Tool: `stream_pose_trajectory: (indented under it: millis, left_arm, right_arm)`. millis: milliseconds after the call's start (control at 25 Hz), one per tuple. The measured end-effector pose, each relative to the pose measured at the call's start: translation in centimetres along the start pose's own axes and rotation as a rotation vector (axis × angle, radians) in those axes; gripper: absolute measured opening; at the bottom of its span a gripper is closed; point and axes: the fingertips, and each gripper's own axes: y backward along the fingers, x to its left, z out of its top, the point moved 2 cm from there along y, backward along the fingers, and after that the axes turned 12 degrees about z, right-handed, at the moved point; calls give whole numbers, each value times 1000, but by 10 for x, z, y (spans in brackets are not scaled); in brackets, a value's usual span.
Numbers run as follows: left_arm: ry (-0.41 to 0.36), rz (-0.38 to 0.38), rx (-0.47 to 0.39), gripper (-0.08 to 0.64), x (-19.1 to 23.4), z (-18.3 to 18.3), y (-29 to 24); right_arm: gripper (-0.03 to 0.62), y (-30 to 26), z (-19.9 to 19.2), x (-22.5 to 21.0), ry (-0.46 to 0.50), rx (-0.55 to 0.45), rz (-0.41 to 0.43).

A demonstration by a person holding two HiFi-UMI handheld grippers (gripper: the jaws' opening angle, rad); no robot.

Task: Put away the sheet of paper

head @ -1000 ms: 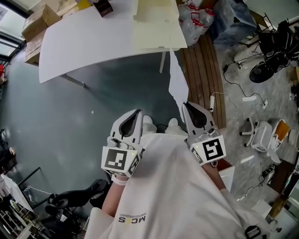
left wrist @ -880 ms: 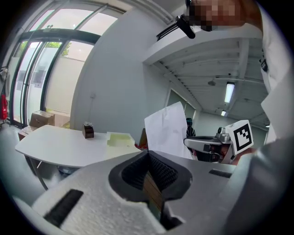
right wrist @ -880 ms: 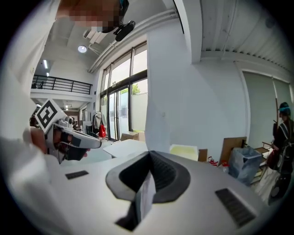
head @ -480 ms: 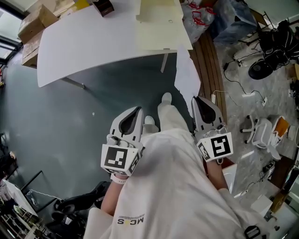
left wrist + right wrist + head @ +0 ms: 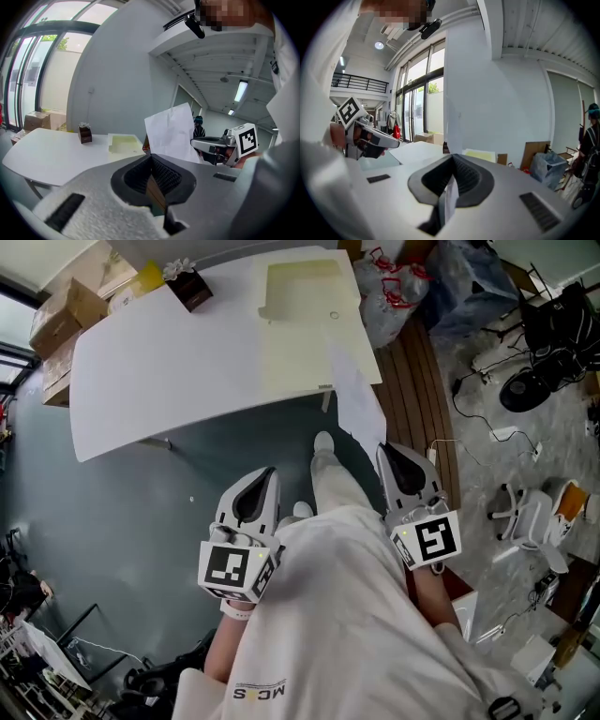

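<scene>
A white table (image 5: 169, 362) fills the upper part of the head view. A small dark box (image 5: 190, 289) stands near its far edge, and a cream tray (image 5: 295, 324) lies at its right end. Nearer, over the grey floor (image 5: 122, 512), the left gripper (image 5: 262, 479) has its jaws together, seemingly with nothing between them. The right gripper (image 5: 389, 454) is clamped on the lower edge of the sheet of paper (image 5: 354, 395), held upright in the air before the table's near right corner.

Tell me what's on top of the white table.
A pale yellow tray and a small dark box. The sheet of paper held by the right gripper covers the tray's near corner.
</scene>
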Motion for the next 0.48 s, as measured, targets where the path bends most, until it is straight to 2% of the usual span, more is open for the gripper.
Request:
stream_pose_trajectory:
  millis: [200, 480]
  left_arm:
    - [-17, 11, 17, 26, -2, 36, -66]
    - [-12, 65, 26, 26, 3, 75, -136]
  right_arm:
    - [17, -35, 10, -67, -2, 1, 30]
    - [17, -87, 32, -143, 18, -12, 90]
